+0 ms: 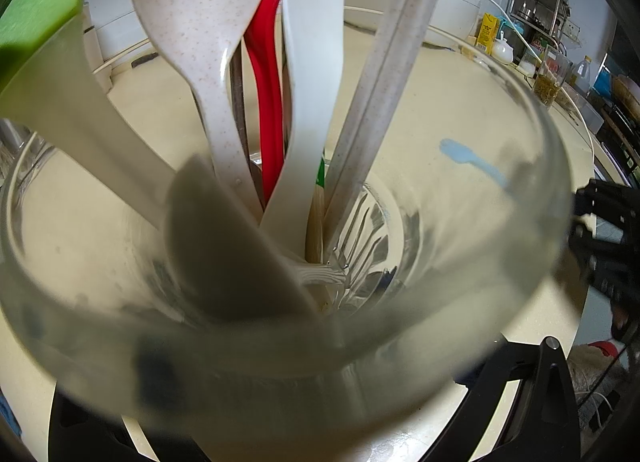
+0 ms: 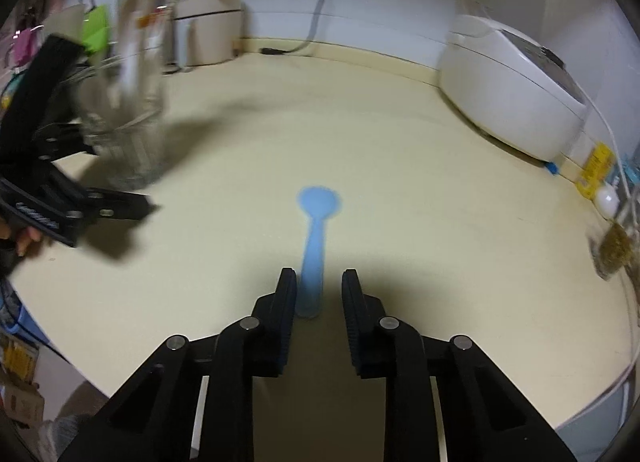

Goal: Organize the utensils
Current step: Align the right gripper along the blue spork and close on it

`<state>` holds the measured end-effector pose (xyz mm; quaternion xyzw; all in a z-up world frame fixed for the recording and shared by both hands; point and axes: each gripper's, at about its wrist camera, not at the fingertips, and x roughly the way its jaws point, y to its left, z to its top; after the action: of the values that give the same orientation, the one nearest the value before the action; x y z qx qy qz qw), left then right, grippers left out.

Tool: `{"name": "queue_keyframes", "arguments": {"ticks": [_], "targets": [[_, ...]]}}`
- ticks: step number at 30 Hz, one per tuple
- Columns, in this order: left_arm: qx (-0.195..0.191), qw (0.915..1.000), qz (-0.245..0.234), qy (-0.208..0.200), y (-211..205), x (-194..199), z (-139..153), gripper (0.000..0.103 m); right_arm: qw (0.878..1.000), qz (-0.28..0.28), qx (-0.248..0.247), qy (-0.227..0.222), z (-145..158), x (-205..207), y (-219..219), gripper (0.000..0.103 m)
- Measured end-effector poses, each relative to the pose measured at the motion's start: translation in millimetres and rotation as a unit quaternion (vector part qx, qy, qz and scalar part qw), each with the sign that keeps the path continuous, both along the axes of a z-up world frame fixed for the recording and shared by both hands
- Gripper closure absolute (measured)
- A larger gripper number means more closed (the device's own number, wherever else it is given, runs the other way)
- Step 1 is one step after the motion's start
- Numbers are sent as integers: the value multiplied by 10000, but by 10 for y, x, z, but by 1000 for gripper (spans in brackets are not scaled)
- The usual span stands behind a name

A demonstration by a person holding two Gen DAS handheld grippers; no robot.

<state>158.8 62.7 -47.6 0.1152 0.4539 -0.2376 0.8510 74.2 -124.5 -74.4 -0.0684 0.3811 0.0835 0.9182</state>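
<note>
A glass jar of utensils is clamped by the left gripper; at right, the blue spoon lies on the worktop between the right gripper's part-spread fingers. Its thin, flat handle could be missed.

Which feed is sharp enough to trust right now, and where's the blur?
Left wrist view: glass jar rim smeared out of focus, upright utensils fairly sharp. Right wrist view: blue spoon soft-edged, right gripper crisp with its shadow on the counter, left gripper and jar motion-blurred.
</note>
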Motion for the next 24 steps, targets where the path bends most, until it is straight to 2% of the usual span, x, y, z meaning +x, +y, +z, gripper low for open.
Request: {"name": "queue_keyframes", "arguments": {"ticks": [4,7,10,13,22,24], "targets": [[0,10000,0,1,1,0,0,1,9990,-49,369,231,13,20,-278,80],[0,10000,0,2,0,0,0,1,9972,172,706,155,70,10,-344,80],[0,10000,1,2,0,1,0,1,9975,491,494,86,88,109,-237,80],[-1,10000,1,3,3,1,0,1,9987,452,176,161,21,233,-172,79],[-1,10000,0,4,14,2,-1,1,9970,617,387,256,7,599,-122,76],[-1,10000,0,4,13,3,-1,1,9972,575,403,256,6,637,-108,72]]}}
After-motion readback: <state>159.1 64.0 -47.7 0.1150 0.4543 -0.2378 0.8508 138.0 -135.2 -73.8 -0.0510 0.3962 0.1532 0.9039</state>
